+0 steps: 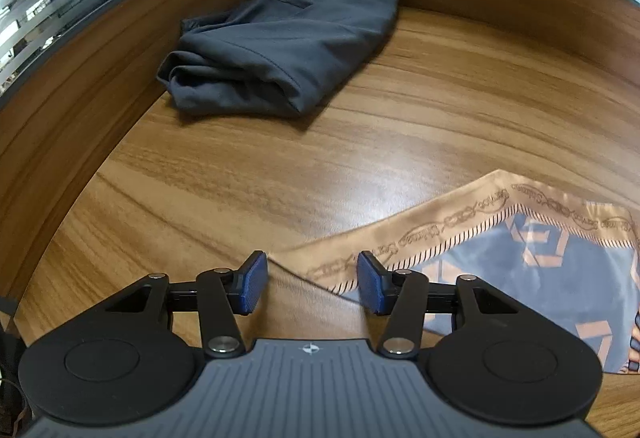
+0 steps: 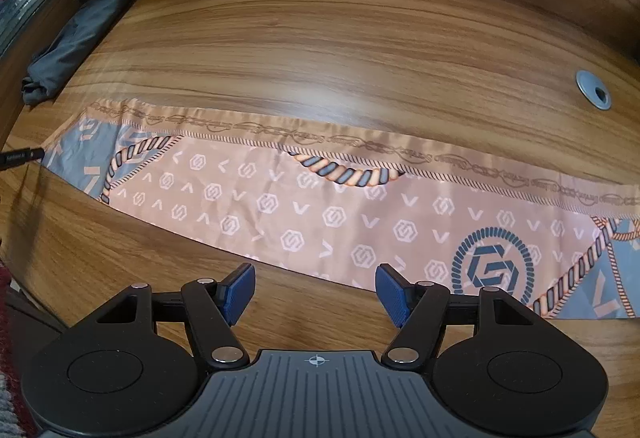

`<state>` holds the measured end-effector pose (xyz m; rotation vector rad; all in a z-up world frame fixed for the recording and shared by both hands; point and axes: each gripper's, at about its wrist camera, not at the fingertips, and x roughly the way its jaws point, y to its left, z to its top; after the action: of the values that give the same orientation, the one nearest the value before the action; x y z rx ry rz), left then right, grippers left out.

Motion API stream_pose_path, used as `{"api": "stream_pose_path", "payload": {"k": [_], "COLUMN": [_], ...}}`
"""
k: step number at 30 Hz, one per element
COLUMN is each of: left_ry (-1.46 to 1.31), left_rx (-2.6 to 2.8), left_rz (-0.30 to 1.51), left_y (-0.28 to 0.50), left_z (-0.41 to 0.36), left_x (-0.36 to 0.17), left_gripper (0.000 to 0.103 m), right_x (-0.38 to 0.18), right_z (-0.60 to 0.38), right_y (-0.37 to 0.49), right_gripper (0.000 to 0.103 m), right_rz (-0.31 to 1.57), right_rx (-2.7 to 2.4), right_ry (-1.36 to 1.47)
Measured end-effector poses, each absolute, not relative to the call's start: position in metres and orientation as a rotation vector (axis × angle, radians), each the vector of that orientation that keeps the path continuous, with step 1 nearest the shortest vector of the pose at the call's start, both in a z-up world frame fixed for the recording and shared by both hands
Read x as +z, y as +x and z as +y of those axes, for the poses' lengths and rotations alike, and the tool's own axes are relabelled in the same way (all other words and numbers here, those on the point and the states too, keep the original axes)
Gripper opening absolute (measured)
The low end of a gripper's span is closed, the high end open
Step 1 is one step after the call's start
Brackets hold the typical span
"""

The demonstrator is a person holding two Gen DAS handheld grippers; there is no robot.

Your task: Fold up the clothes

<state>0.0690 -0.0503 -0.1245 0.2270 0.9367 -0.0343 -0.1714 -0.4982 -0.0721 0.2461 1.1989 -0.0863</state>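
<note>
A patterned scarf in peach and blue-grey, folded into a long band, lies flat across the wooden table. In the left wrist view its left end shows, with the pointed corner lying on the table between the blue pads. My left gripper hangs over that corner with its jaws apart, and the pads do not press the cloth. My right gripper stands open over bare wood just in front of the band's near edge, with nothing between its fingers.
A folded dark grey garment lies in the table's far left corner, also visible in the right wrist view. A raised wooden wall borders the table. A metal cable grommet sits at the far right. A thin black object pokes in at the left.
</note>
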Motion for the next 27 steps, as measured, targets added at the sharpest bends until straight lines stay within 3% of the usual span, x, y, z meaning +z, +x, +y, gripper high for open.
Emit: {"api": "stream_pose_path", "payload": {"k": [1, 2, 10, 21, 23, 25, 27], "left_ry": [0.235, 0.250, 0.305, 0.212, 0.149, 0.088, 0.066], "left_rx": [-0.053, -0.074, -0.025, -0.009, -0.047, -0.108, -0.146], "left_rz": [0.930, 0.928, 0.905, 0.900, 0.897, 0.915, 0.916], "left_y": [0.068, 0.067, 0.076, 0.103, 0.103, 0.100, 0.095], "left_z": [-0.052, -0.055, -0.056, 0.004, 0.012, 0.015, 0.012], "left_x": [-0.125, -0.126, -0.132, -0.118, -0.113, -0.110, -0.108], "left_gripper": [0.023, 0.001, 0.000, 0.000, 0.001, 0.014, 0.045], "right_x": [-0.071, -0.071, -0.070, -0.074, -0.076, -0.077, -0.078], "right_z": [-0.496, -0.494, -0.476, -0.449, -0.441, -0.434, -0.427], "right_y": [-0.172, -0.172, -0.174, -0.166, -0.162, -0.158, -0.155], "right_gripper": [0.069, 0.069, 0.069, 0.070, 0.070, 0.070, 0.070], "right_rz": [1.198, 1.199, 1.207, 1.200, 1.202, 1.204, 1.206], "right_rx": [-0.086, -0.087, -0.111, -0.135, -0.123, -0.112, -0.103], "right_ry": [0.243, 0.243, 0.242, 0.248, 0.248, 0.244, 0.240]}}
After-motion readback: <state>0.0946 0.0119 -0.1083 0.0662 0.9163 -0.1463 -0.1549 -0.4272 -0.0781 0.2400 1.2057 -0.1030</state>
